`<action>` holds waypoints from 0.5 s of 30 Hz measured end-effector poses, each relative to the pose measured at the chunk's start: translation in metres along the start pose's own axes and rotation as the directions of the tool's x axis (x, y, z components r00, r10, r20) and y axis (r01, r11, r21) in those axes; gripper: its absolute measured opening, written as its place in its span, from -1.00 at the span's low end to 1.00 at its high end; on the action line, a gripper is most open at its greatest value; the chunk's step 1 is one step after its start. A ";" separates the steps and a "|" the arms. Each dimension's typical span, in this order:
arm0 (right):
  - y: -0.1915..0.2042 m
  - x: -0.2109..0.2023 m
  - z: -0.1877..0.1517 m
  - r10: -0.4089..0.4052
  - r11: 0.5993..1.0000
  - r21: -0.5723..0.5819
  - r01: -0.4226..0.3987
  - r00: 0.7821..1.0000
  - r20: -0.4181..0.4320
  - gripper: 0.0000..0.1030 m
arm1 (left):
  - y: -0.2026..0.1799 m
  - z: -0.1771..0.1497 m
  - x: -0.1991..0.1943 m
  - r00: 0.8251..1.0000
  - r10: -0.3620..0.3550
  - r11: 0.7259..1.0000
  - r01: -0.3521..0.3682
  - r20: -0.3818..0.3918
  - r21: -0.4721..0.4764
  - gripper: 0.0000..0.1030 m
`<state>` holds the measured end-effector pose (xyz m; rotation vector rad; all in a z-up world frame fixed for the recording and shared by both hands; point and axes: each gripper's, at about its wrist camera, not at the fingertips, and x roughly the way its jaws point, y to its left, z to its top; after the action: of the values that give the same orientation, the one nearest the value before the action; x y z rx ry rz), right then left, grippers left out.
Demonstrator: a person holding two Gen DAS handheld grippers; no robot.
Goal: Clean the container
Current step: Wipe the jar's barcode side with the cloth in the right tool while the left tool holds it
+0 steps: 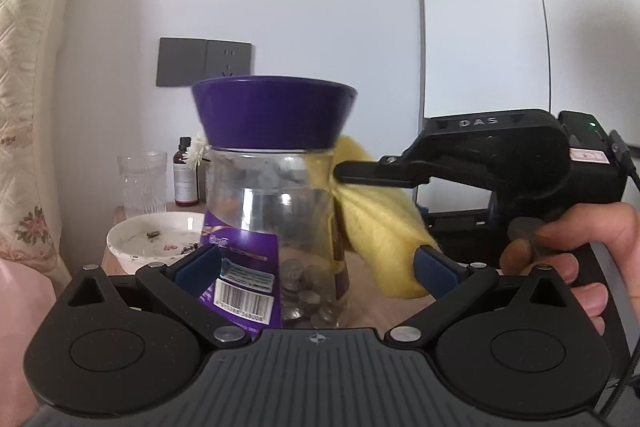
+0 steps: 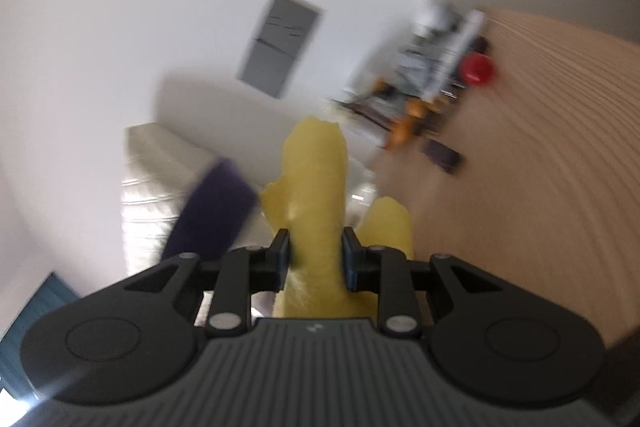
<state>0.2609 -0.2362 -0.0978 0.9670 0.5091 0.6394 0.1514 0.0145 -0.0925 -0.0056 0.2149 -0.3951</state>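
The left gripper [image 1: 318, 269] is standing with its blue pads spread wide apart, one on each side of a clear jar [image 1: 276, 239]; whether the pads are touching the glass cannot be told from the left wrist view. The jar is standing upright on the wooden tabletop [image 1: 376, 303], directly ahead of the left gripper, and it is wearing a purple flared lid [image 1: 274, 113] and a purple label with a barcode. Coins [image 1: 306, 297] are lying in the bottom of the jar. The right gripper [image 2: 316, 261] is clamping a yellow cloth [image 2: 316, 187] between its pads, and the person's right hand [image 1: 576, 251] is gripping its handle. In the left wrist view the cloth is pressing against the right shoulder of the jar just under the lid, and the rest of it is hanging down beside the glass. The right wrist view is blurring heavily; the purple lid is showing just left of the cloth there. Behind the jar, a white bowl [image 1: 154, 241] holding dark scraps is sitting to the left, with a ribbed glass tumbler [image 1: 143, 183] and a small brown bottle [image 1: 185, 173] standing farther back. A grey wall socket [image 1: 204, 62] is showing above them, and a cream quilted cushion [image 1: 28, 87] is filling the left edge.
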 end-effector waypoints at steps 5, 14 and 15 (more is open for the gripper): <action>-0.015 0.003 -0.004 -0.043 0.999 0.006 0.043 0.999 -0.011 -0.45 | -0.004 -0.002 0.006 1.000 -0.008 1.000 0.009 -0.027 0.028 0.99; -0.007 0.023 0.017 0.034 0.999 -0.003 -0.034 0.998 -0.044 -0.45 | -0.006 -0.002 0.006 1.000 -0.022 0.999 0.022 -0.009 0.031 0.99; -0.011 0.025 0.017 0.026 1.000 -0.003 -0.026 0.998 -0.053 -0.45 | -0.006 -0.002 0.006 1.000 -0.021 0.999 0.022 -0.008 0.033 0.99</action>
<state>0.2925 -0.2336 -0.1019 0.9561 0.5424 0.6904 0.1542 0.0068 -0.0958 0.0261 0.2164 -0.4202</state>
